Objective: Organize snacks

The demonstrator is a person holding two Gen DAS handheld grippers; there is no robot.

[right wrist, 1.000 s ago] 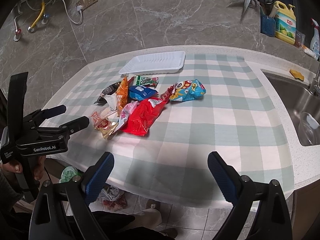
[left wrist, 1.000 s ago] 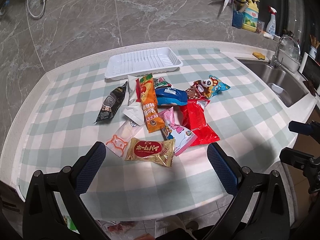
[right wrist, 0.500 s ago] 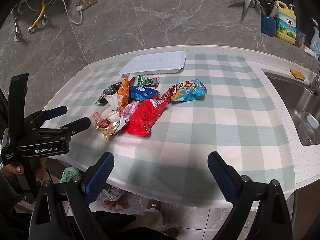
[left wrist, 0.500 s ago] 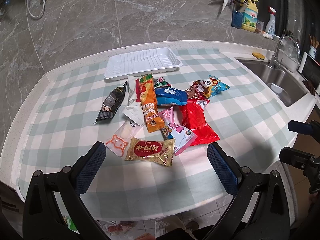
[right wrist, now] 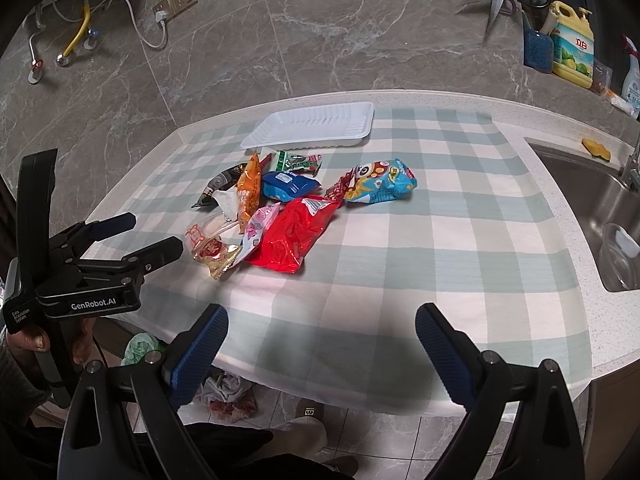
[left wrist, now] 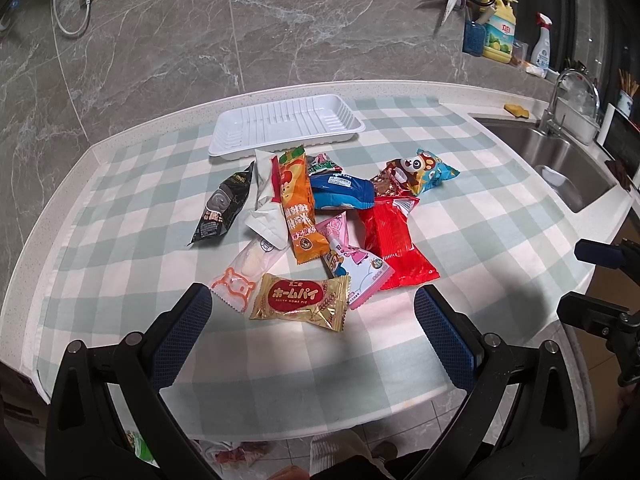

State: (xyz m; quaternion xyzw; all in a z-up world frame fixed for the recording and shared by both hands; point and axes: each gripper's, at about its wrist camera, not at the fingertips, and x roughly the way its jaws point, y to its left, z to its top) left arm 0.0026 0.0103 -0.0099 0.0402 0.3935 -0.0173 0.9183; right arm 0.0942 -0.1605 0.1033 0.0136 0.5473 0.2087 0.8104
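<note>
One gold pack (left wrist: pixel 299 300) nearest left gripper (left wrist: pixel 312 324), at its 12 o'clock, long axis crosswise; jaws apart. Right gripper (right wrist: pixel 322 344) farther off, jaws apart, pile at 11. Tray (left wrist: pixel 286 125) empty beyond.

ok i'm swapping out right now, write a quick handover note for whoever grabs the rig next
Left tongs: open, empty, hovering at the near edge of the pile, gold foil pie packet between the fingers' line.
Right tongs: open, empty, over bare checked tablecloth.
White ribbed plastic tray: empty, at the back of the counter.
Snack packets: all loose in one heap in front of the tray, including the long red bag and orange stick packet.
Done: nothing placed.
Left: move every packet into the tray.
</note>
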